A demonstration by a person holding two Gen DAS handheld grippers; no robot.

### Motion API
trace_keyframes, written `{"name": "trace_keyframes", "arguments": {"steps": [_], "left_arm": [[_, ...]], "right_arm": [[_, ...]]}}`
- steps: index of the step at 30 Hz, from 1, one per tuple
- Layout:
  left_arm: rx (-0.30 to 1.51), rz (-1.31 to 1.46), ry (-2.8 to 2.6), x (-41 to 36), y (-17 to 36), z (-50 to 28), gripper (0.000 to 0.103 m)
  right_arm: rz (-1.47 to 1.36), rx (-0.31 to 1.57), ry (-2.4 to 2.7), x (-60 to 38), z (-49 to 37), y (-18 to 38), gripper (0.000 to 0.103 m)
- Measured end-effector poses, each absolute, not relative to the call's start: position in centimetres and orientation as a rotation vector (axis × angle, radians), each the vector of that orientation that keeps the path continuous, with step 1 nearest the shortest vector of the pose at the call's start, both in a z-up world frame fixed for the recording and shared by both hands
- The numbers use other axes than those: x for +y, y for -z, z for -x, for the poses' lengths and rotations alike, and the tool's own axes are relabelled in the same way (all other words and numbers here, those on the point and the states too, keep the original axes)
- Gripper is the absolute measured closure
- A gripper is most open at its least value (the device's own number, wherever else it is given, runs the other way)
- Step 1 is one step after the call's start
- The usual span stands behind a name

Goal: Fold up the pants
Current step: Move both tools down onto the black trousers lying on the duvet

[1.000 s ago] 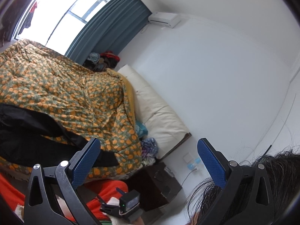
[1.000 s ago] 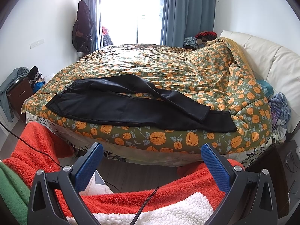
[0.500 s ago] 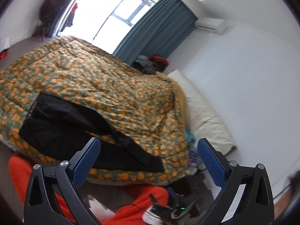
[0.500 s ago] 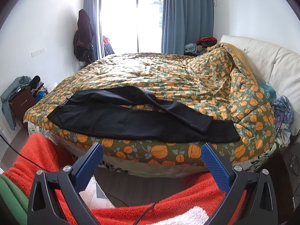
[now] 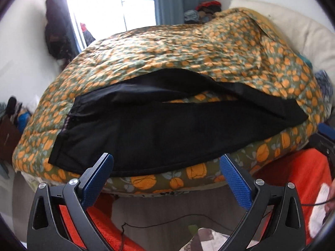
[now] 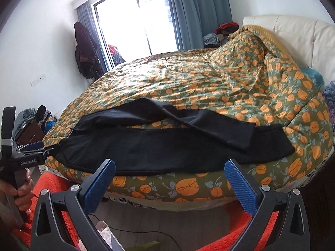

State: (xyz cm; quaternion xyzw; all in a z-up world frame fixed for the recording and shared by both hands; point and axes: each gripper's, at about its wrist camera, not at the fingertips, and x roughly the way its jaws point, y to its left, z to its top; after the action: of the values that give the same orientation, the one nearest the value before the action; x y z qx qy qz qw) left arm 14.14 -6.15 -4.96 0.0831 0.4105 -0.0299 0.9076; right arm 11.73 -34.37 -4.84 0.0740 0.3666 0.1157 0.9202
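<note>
The bed (image 6: 209, 96) fills most of both views, covered by a rumpled quilt (image 6: 240, 79) printed with orange fruit, with a cream headboard (image 6: 297, 33) to the right. Behind it a bright window (image 6: 134, 23) with blue curtains (image 6: 199, 10) lights white walls, and dark coats (image 6: 83, 50) hang in the corner.

The pants (image 5: 167, 129) lie spread lengthwise along the near edge of the bed, waistband to the left, one leg crossing diagonally over the other, unfolded.

The left gripper (image 5: 166, 176) and the right gripper (image 6: 169, 177) both hover short of the mattress edge, jaws spread wide and empty.

Judging risk: the quilt is soft and bunched, so a pinch at the cloth may gather the quilt along with the pants. The crossed leg could drag askew if only one layer is caught, leaving a crooked fold. The pants sit close to the edge, so a tug toward the person could slide them onto the floor (image 5: 167, 213), where a thin cable (image 5: 159, 226) trails.
</note>
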Motion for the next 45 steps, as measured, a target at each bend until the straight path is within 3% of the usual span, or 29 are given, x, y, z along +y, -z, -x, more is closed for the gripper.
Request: {"name": "trace_keyframes", "arguments": {"steps": [3, 7, 10, 14, 18, 20, 21, 22, 26, 30, 32, 33, 34, 38, 45], "left_arm": [[0.818, -0.256, 0.063, -7.4, 5.6, -14.1, 0.001], [0.892, -0.136, 0.040, -5.2, 6.8, -15.5, 0.001], [0.963, -0.004, 0.000, -2.7, 8.3, -16.5, 0.001], [1.003, 0.095, -0.064, -0.5, 9.4, -17.3, 0.001], [1.008, 0.097, -0.103, -0.2, 9.8, -17.5, 0.001], [1.020, 0.075, -0.117, -0.3, 10.1, -17.7, 0.001], [1.027, 0.062, -0.122, -0.4, 10.2, -17.8, 0.001], [1.031, 0.050, -0.126, -0.4, 10.2, -17.8, 0.001], [1.030, 0.025, -0.132, -0.6, 10.6, -17.8, 0.001], [1.065, 0.016, -0.112, -1.1, 11.1, -18.4, 0.001], [1.051, 0.008, -0.105, -1.5, 10.6, -18.4, 0.001], [1.039, 0.000, -0.105, -1.6, 10.4, -18.2, 0.001], [1.028, -0.008, -0.106, -1.7, 10.3, -18.1, 0.001], [1.028, -0.018, -0.123, -1.4, 11.3, -18.0, 0.001], [1.147, 0.021, -0.098, -1.6, 14.0, -19.7, 0.001]], "right_arm": [[-0.109, 0.775, -0.274, -32.9, -13.4, 6.5, 0.005], [-0.029, 0.790, -0.255, -34.0, -16.7, 8.4, 0.008], [0.125, 0.846, -0.197, -35.5, -20.5, 11.0, 0.025], [0.291, 0.910, -0.179, -37.8, -25.5, 14.4, 0.030], [0.309, 0.974, -0.176, -39.2, -30.1, 17.3, 0.043], [0.284, 1.005, -0.185, -39.6, -31.9, 18.3, 0.058], [0.274, 1.017, -0.179, -39.8, -32.5, 18.5, 0.087], [0.274, 1.011, -0.159, -39.9, -32.9, 18.2, 0.096], [0.292, 0.954, -0.167, -40.5, -35.2, 14.1, 0.098], [0.287, 0.850, 0.025, -45.6, -45.2, 7.1, 0.098], [0.209, 0.888, 0.154, -49.0, -50.5, 5.1, 0.066], [0.191, 0.887, 0.239, -50.3, -52.1, 4.4, 0.039], [0.163, 0.852, 0.293, -51.4, -52.8, 3.7, 0.035], [-0.066, 0.832, 0.229, -55.1, -52.1, 4.9, 0.035], [-0.687, 0.975, 0.104, -61.1, -49.4, 17.7, 0.047]]}}
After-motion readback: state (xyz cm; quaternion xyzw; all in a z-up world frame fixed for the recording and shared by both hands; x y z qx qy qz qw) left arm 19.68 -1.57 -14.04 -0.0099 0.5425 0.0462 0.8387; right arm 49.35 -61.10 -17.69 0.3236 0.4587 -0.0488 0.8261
